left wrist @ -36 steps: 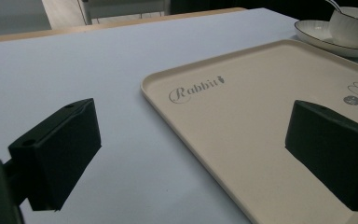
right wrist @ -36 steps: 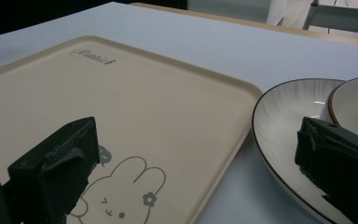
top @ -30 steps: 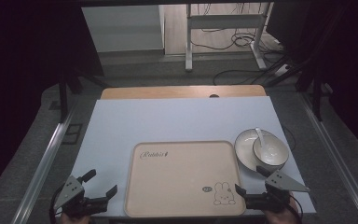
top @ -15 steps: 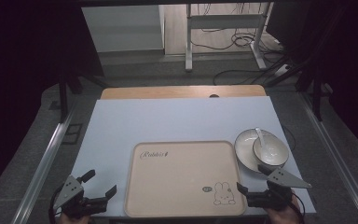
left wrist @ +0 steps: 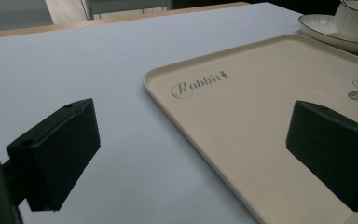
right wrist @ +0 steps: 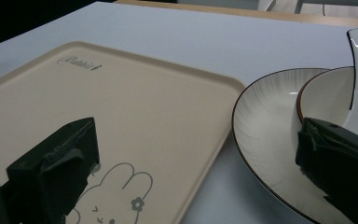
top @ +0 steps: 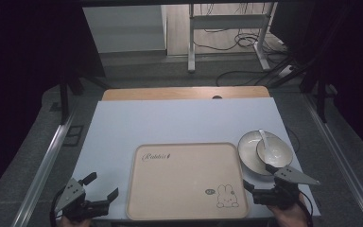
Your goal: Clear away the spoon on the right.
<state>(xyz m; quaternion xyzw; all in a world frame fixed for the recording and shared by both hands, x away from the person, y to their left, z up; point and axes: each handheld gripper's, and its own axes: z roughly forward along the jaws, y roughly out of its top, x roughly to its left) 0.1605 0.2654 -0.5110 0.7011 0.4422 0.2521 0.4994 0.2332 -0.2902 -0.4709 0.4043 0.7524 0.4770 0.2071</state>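
The right tongs, jaws spread and empty, have edged forward to the near right corner of the beige rectangular plastic tray, just short of the white ribbed plate carrying a small white bowl and spoon. The left tongs stay spread and idle by the tray's left edge. A reach for the crockery on the pale bench looks to be starting.

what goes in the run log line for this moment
left hand-held gripper open, off tray | right hand-held gripper open, near plate | bowl, spoon on plate
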